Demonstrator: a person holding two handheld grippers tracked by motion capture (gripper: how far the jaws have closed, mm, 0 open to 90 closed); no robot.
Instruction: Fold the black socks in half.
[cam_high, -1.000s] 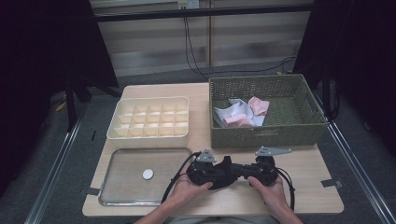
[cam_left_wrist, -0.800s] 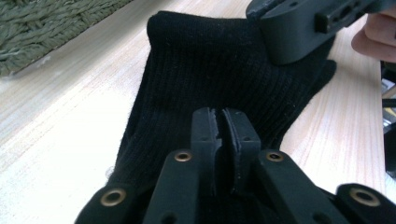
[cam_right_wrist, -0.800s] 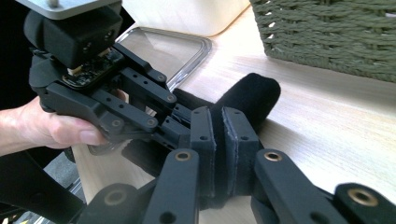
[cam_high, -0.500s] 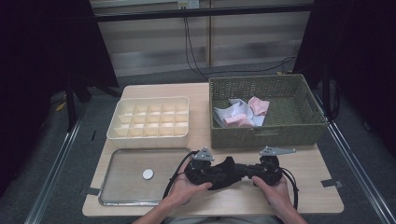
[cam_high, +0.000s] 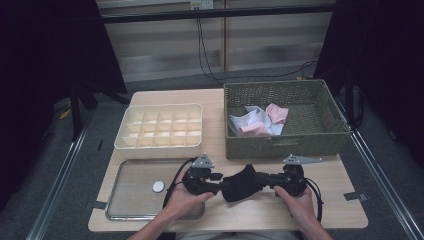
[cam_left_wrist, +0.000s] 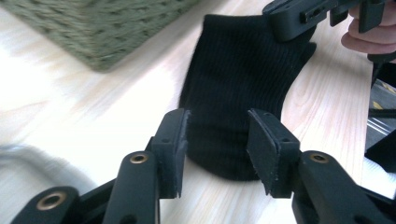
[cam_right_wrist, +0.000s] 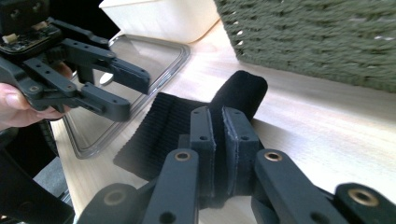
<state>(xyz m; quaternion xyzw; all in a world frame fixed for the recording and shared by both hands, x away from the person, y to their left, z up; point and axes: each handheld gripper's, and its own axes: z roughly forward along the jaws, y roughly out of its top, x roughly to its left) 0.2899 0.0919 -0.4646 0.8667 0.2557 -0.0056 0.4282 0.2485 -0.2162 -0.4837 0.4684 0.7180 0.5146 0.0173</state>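
Near the table's front edge, a black ribbed sock (cam_high: 243, 183) lies flat; right gripper (cam_right_wrist: 218, 126) clamps its end, left gripper (cam_left_wrist: 217, 140) has just opened, released.

The right gripper (cam_right_wrist: 218, 135) has its fingers (cam_right_wrist: 201, 140) pinched on a black sock (cam_right_wrist: 163, 130) lying on the pale wooden worktop (cam_right_wrist: 303, 126). At the left, the left gripper (cam_right_wrist: 122, 91) stands apart above a clear tray (cam_right_wrist: 154, 53). A cream box (cam_right_wrist: 159, 16) and a blurred, seemingly woven green basket (cam_right_wrist: 317, 32) lie behind.
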